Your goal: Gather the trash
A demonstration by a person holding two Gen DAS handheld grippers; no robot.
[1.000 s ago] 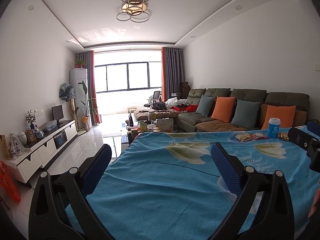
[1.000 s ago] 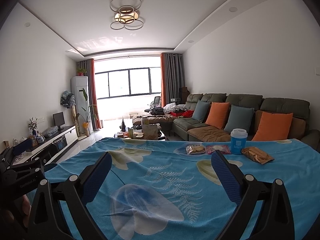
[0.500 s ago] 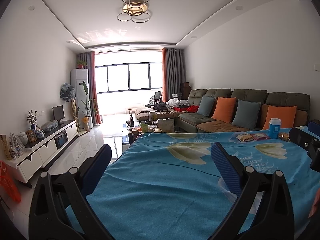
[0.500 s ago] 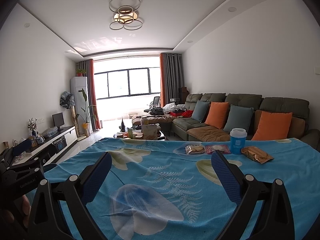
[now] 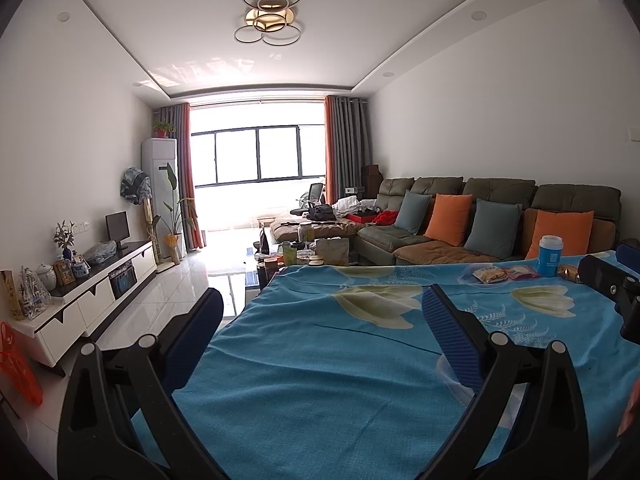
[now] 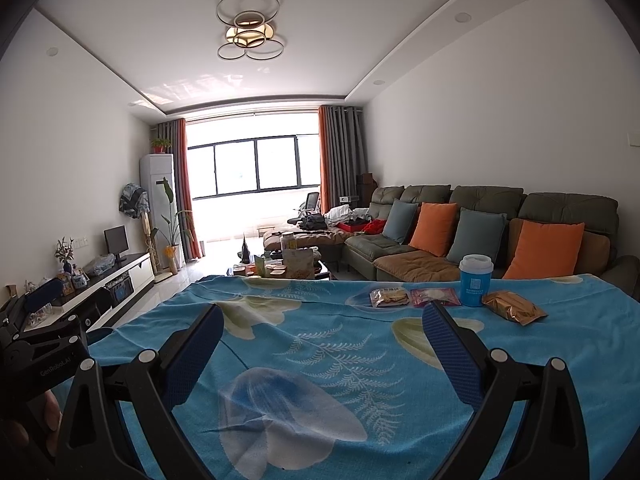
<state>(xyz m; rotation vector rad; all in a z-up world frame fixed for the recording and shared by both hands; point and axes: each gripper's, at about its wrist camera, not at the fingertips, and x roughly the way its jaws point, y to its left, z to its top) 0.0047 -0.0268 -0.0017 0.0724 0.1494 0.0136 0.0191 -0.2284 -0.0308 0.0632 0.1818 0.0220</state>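
Observation:
On the far right part of the blue flowered tablecloth [image 6: 320, 344] lie a yellow snack packet [image 6: 389, 297], a pink packet [image 6: 435, 297], a blue cup with a white lid [image 6: 475, 280] and a gold wrapper [image 6: 513, 307]. They also show in the left wrist view: the yellow packet [image 5: 489, 275], the pink packet [image 5: 520, 271] and the cup [image 5: 551, 255]. My right gripper [image 6: 322, 322] is open and empty, low over the cloth, short of the packets. My left gripper [image 5: 322, 308] is open and empty over the table's left edge.
A sofa with orange and grey cushions [image 6: 480, 236] runs behind the table on the right. A cluttered coffee table [image 6: 280, 264] stands beyond the far edge. A white TV cabinet [image 5: 92, 296] lines the left wall. An orange bag [image 5: 16, 368] hangs low left.
Both views have shifted only slightly; the left view has drifted a little right. Both grippers stay open and empty.

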